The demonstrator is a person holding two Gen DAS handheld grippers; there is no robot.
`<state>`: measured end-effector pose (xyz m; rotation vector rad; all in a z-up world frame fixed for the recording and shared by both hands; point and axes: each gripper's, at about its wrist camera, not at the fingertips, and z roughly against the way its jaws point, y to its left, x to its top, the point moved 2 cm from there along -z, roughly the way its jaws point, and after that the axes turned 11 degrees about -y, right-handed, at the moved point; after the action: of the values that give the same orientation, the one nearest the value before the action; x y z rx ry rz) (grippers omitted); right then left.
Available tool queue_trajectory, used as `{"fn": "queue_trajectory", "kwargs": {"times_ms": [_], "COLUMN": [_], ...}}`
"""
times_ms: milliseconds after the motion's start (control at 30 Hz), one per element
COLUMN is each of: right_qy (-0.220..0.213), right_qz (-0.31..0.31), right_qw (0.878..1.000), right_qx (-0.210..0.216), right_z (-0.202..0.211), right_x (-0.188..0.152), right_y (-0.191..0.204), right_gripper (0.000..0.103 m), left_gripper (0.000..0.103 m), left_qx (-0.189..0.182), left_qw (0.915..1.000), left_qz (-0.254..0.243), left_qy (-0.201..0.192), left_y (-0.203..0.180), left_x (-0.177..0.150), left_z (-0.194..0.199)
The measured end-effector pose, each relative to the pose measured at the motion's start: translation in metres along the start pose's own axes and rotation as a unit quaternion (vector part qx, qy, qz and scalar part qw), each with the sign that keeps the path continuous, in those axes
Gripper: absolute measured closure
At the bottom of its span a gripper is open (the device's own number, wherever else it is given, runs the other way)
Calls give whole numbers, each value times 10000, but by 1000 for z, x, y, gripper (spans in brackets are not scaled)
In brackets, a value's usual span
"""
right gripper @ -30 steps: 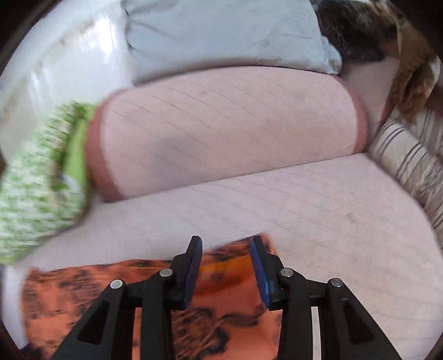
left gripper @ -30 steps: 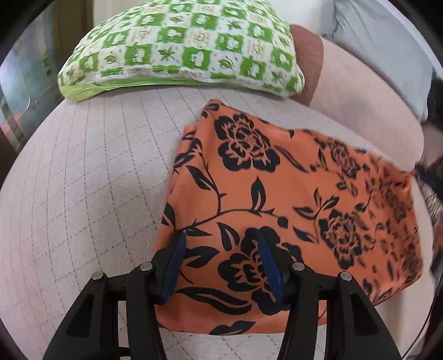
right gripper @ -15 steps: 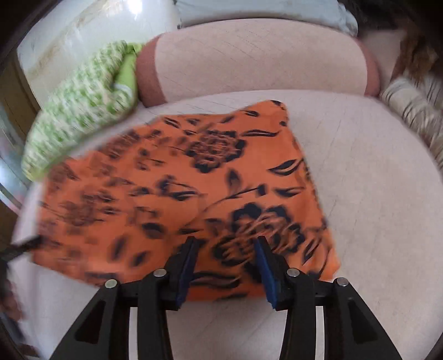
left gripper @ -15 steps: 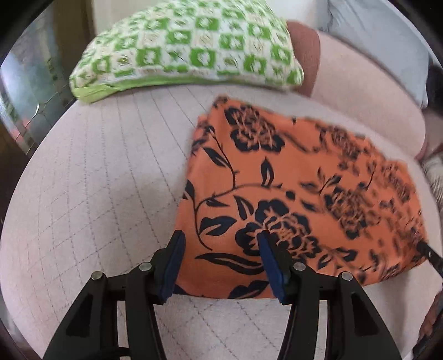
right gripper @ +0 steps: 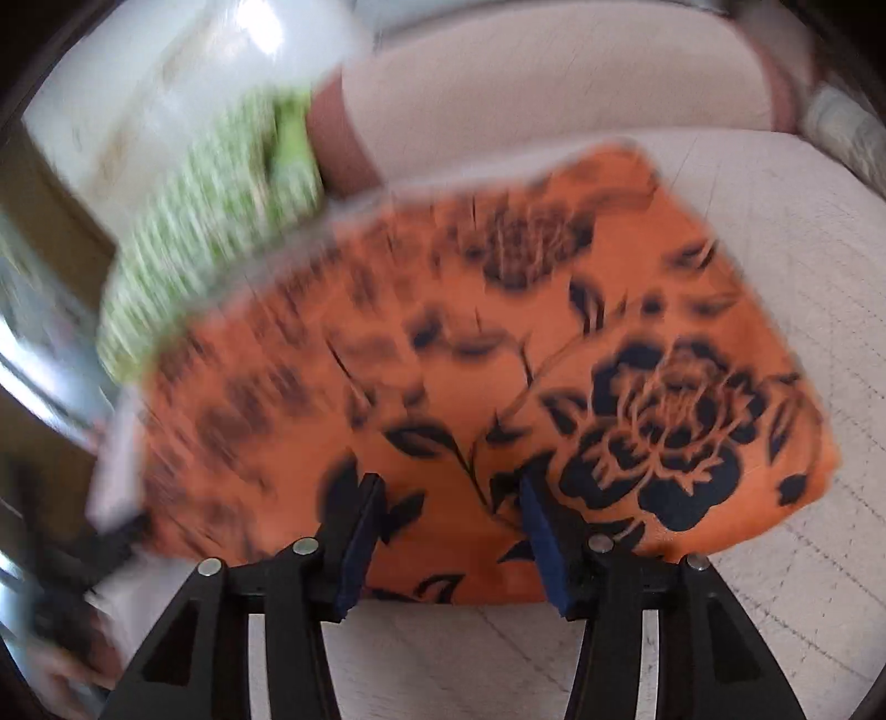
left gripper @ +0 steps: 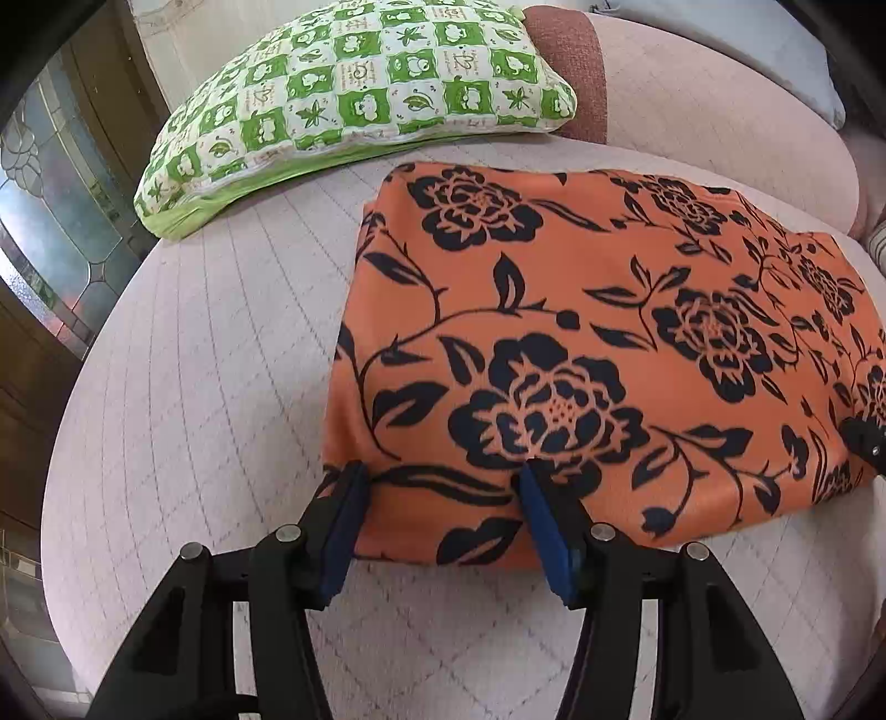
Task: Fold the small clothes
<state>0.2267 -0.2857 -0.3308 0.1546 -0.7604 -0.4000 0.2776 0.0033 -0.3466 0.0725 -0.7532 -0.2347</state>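
An orange cloth with a black flower print [left gripper: 581, 332] lies flat as a folded rectangle on the pink quilted cushion [left gripper: 210, 387]. My left gripper [left gripper: 440, 476] hovers over the cloth's near left corner. Its jaws are open and edging wider, and the blue pads are not pressing on the fabric. In the blurred right wrist view, my right gripper [right gripper: 451, 487] stands over the near edge of the same cloth [right gripper: 498, 343]. Its jaws are opening, with flat cloth beneath them and nothing pinched. A black tip of the right gripper [left gripper: 864, 443] shows at the cloth's right edge.
A green and white checked pillow [left gripper: 354, 83] lies behind the cloth on the left. A pink bolster [left gripper: 720, 111] with a brown end runs along the back, with a grey pillow [left gripper: 775, 50] above it. A leaded glass door [left gripper: 50, 232] stands at the far left.
The right gripper swung from the cloth's far side down to its near edge, and its jaws spread. The cloth settled flat. The left gripper shifted toward the near left corner.
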Motion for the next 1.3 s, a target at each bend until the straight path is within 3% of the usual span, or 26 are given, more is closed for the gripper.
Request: {"fn": "queue_trajectory", "kwargs": {"times_ms": [67,200,267,400,533,600,667,833,933,1000,1167,1300], "right_qy": [137,286,300,274,-91,-87,-66,-135,-201,-201,-111,-73], "right_qz": [554,767,711,-538,-1742,-2245,-2612,-2823,-2956,-2995,-3166,-3284], "right_qw": [9981,9962,9970,9962,9795,9676,9583,9528,9484,9473,9412,9372], "right_qx": [-242,-301,-115,621,1007,1150,1157,1106,1133,1122,1172,1173], "right_z": [3,12,19,48,78,81,80,80,78,77,67,56], "right_x": [-6,-21,-19,-14,-13,-17,-20,-18,-17,-18,-18,-17], "right_y": [14,17,14,-24,-68,-84,-94,-105,-110,-110,-110,-112], "right_gripper": [48,48,49,49,35,35,35,35,35,35,35,35], "left_gripper": [45,45,45,45,42,38,38,33,33,31,27,28], "left_qx": [-2,16,-4,-392,-612,-719,-918,-1584,-1721,-1762,-1980,-2015], "left_qw": [10000,10000,9998,9923,9804,9767,9696,9396,9270,9216,8971,8861], "left_qz": [-37,27,199,1174,1856,2015,2265,2998,3281,3414,3921,4165], "left_qy": [-69,-78,-45,-108,-266,-143,72,462,585,551,464,285], "left_y": [0,0,4,29,52,55,56,61,65,68,74,75], "left_x": [-6,-14,-16,-14,-25,-30,-35,-42,-44,-42,-34,-27], "left_z": [1,8,13,37,62,60,52,34,20,14,1,-8]}}
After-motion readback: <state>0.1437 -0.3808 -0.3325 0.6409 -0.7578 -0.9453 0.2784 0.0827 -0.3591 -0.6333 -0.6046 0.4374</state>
